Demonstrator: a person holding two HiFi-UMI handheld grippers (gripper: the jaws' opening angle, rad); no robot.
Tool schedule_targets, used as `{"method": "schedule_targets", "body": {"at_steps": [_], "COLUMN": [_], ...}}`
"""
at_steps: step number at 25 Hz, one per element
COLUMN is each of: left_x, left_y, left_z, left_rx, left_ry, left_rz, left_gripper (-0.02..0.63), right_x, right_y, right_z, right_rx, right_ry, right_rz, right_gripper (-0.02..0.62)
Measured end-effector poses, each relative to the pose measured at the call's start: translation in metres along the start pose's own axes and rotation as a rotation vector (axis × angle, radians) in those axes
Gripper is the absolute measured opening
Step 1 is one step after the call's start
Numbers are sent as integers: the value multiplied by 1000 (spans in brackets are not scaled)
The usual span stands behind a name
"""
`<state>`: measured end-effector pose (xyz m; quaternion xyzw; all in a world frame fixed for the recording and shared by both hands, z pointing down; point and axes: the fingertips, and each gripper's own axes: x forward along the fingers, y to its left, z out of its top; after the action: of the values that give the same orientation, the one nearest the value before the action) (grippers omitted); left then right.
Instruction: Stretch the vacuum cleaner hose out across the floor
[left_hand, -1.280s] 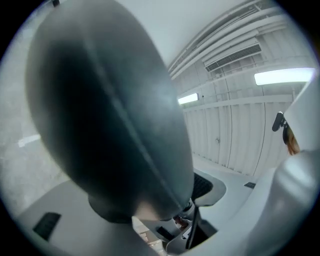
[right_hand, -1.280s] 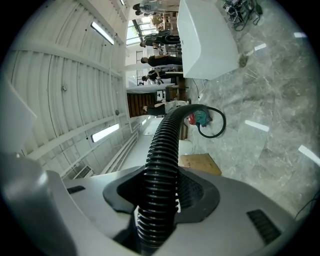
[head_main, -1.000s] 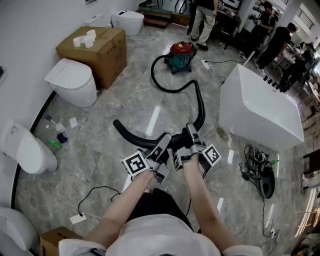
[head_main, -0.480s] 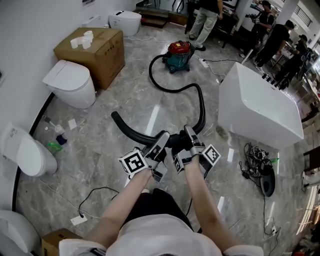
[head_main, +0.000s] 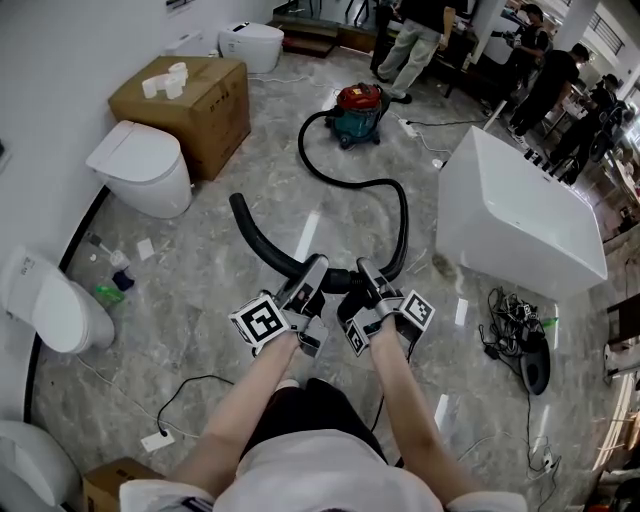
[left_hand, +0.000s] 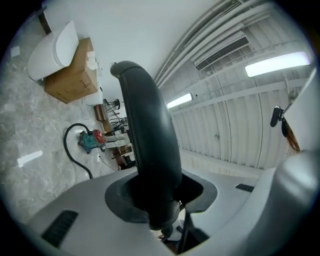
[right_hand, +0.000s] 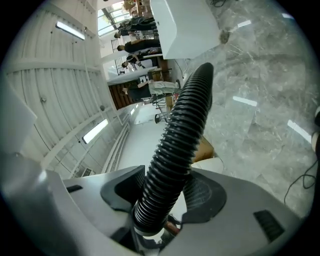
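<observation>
Left tongs: the left tongs (head_main: 312, 275) were clamped on the smooth, curved black end of the hose (head_main: 262, 245), close in front of the person

Right tongs: the right tongs (head_main: 368, 280), just beside the left, had the ribbed part of the hose between their jaws; the jaws had just been opening, and the hose leaned on one pad with a gap at the other, so it sat loose rather than pinched

Hose: from the tongs it curved round near the white tub (head_main: 515, 215), then lay in a loop on the floor (head_main: 200, 300) up to the vacuum cleaner (head_main: 360, 108), well apart at the far side

Step in hand: probably the right grip was being shifted along the ribs before a pull; the slack was not yet taken out

Doing it well: the sound course was to keep the left grip firm on the stiff end, close the right tongs squarely across the ribs, and draw away from the vacuum cleaner low and steadily, so the loop unrolled without kinking or dragging the machine; the cable (head_main: 190, 385) near the feet looked like a snag risk

Head view alone: it showed the whole run of the hose, the loop and both tongs side by side

Gripper views alone: they showed how the pads met the hose, the smooth end filling the left jaws and the gap in the right, which the head view did not show
</observation>
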<state>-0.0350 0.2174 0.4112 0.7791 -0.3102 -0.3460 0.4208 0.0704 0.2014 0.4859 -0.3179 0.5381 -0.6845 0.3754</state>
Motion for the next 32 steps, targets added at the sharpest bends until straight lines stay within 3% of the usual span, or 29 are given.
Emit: {"method": "schedule_targets", "body": {"at_steps": [17, 23, 28, 32], "left_x": [9, 8, 10, 13], "left_y": [-1, -5, -7, -11], "left_z": [-3, 1, 14, 22], "left_rx": [89, 113, 121, 214], "left_ry": [115, 118, 98, 160], "left_rz": [-26, -35, -63, -65], "left_gripper": [150, 150, 150, 150], "right_x": [-20, -36, -49, -64], "right_y": [-24, -25, -35, -36], "right_z": [-29, -40, -56, -68], "right_rx": [189, 255, 160, 62], "right_ry": [178, 213, 289, 378], "right_rz": [86, 131, 77, 71], "right_gripper": [249, 252, 250, 250]}}
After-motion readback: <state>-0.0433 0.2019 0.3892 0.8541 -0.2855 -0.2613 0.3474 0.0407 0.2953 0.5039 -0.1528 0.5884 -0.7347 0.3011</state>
